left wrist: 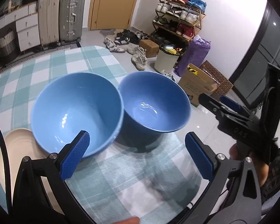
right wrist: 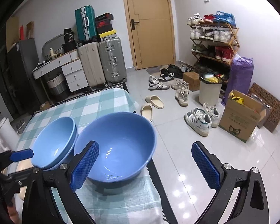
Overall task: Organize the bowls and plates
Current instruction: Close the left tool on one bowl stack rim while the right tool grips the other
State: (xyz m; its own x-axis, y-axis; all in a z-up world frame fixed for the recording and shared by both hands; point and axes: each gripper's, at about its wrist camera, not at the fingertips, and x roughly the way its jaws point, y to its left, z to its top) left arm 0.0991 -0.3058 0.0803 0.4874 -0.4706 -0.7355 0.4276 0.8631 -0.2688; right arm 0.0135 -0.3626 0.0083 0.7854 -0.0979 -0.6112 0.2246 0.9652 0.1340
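Nearby, cream plate (left wrist: 16, 145) beside 2 bowls (left wrist: 76, 112)

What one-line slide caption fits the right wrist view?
Open right gripper hovers by a single blue bowl beside stacked blue bowls on a checked tablecloth.

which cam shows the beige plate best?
Left wrist: the beige plate shows a broad curve of rim beside the left blue bowl. Right wrist catches only slivers behind the fingers.
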